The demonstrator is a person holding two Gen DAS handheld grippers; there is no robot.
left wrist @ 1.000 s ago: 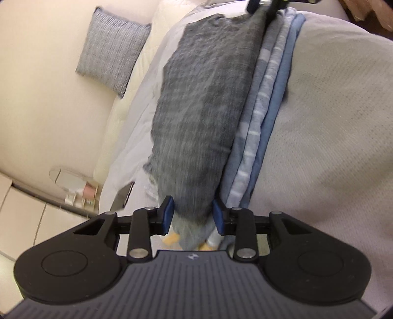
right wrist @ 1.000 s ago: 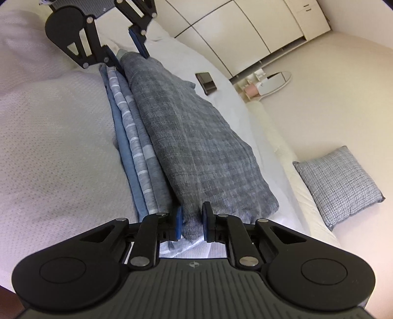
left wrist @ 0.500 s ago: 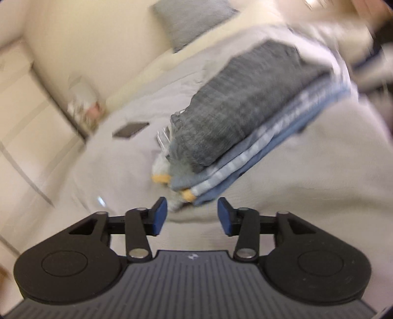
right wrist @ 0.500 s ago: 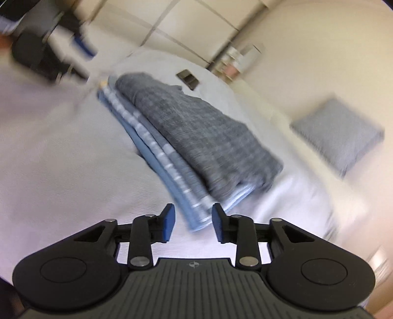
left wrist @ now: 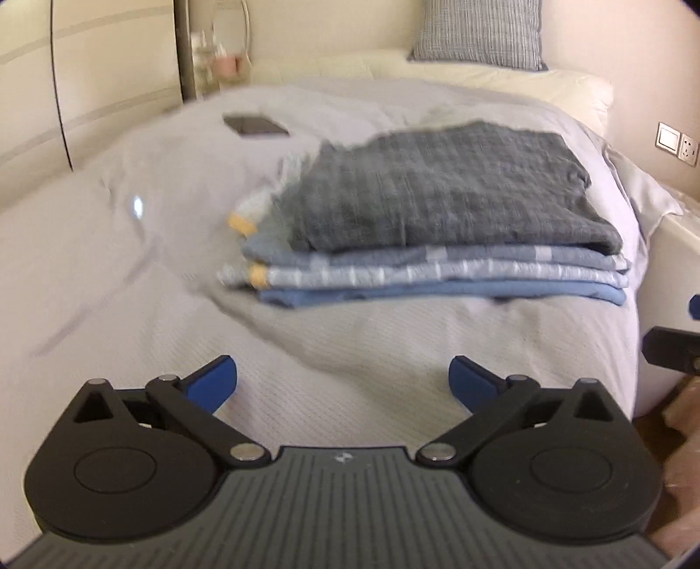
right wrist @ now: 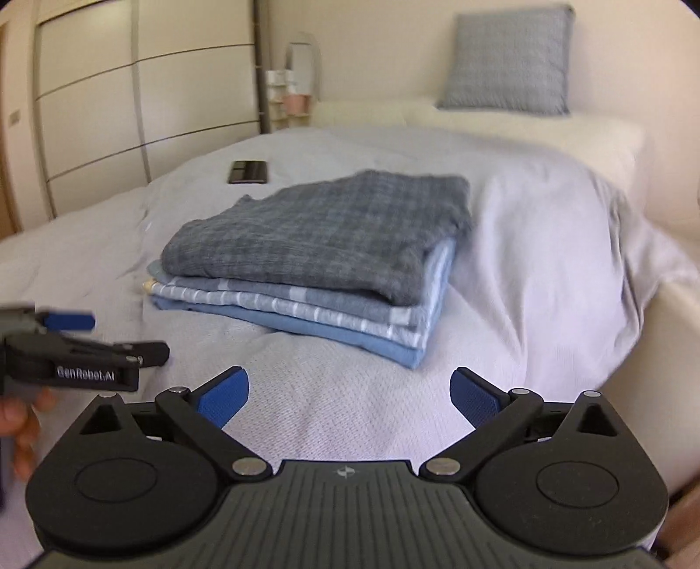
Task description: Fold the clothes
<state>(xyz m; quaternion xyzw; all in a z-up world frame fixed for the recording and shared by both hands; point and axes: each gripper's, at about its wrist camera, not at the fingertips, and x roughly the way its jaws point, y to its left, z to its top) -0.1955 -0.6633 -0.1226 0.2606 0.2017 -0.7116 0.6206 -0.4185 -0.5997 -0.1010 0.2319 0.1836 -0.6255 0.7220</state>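
A folded dark grey checked garment (left wrist: 442,188) (right wrist: 323,232) lies on top of a stack of folded blue and striped clothes (left wrist: 437,275) (right wrist: 306,315) on the bed. My left gripper (left wrist: 343,383) hovers short of the stack, its jaws opening wide with nothing between them. My right gripper (right wrist: 350,389) is likewise back from the stack, jaws opening wide and empty. In the right wrist view the left gripper (right wrist: 70,345) shows at the left edge, held by a hand (right wrist: 22,420).
The pale grey bedspread (left wrist: 131,245) (right wrist: 547,227) covers the bed. A dark phone-like object (left wrist: 256,124) (right wrist: 248,171) lies beyond the stack. A checked cushion (left wrist: 479,33) (right wrist: 509,59) leans on the wall. Wardrobe doors (right wrist: 109,109) stand at left.
Both grippers let go of the grey garment, opened wide, rolled level and drew back from the stack. The garment now rests folded on top.
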